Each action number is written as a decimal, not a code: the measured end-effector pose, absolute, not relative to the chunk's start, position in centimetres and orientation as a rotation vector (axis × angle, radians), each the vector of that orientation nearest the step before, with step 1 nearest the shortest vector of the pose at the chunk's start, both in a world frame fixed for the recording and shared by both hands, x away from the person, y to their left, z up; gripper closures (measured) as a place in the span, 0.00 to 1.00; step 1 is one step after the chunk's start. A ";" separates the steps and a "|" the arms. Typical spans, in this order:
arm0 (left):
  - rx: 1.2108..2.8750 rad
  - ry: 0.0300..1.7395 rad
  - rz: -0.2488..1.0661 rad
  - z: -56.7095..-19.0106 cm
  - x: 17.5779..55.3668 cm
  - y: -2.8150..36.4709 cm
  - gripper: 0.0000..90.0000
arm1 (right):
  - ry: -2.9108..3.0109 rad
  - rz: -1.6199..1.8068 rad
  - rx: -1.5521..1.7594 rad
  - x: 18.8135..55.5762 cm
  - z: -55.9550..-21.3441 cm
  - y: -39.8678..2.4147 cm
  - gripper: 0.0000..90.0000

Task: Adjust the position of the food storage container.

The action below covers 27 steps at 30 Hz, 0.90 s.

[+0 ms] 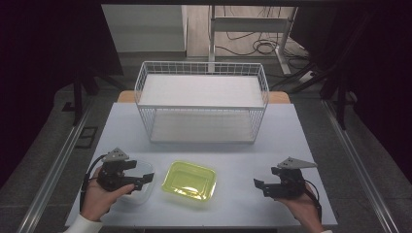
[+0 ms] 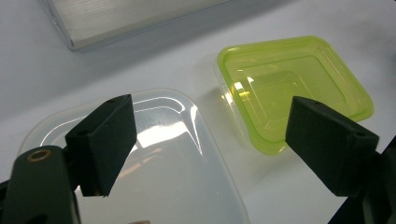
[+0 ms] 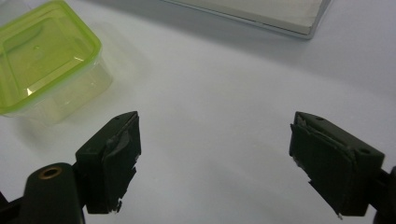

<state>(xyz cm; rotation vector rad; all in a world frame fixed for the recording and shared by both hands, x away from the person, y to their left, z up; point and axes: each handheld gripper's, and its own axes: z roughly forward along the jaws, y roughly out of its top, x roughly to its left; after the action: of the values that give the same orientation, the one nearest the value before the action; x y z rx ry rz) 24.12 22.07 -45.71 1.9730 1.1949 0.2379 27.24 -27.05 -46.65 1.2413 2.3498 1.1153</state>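
While both pairs of fingers stand wide apart with nothing clamped, these risks apply:
Left gripper point(image 1: 142, 178): hovers over the clear, rounded plastic container point(image 2: 154, 168) at the near left of the pale worktop point(image 1: 291, 145); a shallow bite on that slick rim could let it slip or skid.
Neighbour: the yellow-green translucent plastic tub point(image 1: 189, 181) sits just right of it, so a sideways nudge could knock it.
Right gripper point(image 1: 259, 186): idle at the near right, well apart from the tub.
White wire basket rack point(image 1: 201, 102): stands far behind; a high carry could clip its rim.

On the bench point(image 1: 291, 145), the lidded container point(image 1: 189, 180) sits right of the clear lid point(image 1: 141, 187) (just beside it), the wire basket point(image 1: 201, 102) behind both.
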 end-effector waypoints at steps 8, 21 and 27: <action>1.970 1.202 0.238 -45.6 24.1 22.0 0.18 | 2.353 1.107 1.243 27.0 -46.7 -26.9 0.21; 1.968 1.210 0.231 -45.6 24.1 22.2 0.19 | 2.392 1.084 1.249 27.1 -47.3 -26.8 0.23; 1.973 1.205 0.228 -45.6 23.8 22.2 0.20 | 2.393 1.080 1.242 27.0 -47.2 -26.7 0.23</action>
<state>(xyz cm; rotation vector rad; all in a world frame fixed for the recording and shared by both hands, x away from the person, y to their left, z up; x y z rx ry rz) 23.81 22.17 -45.55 1.9732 1.2045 0.2275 27.03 -26.66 -47.21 1.2422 2.3929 1.0804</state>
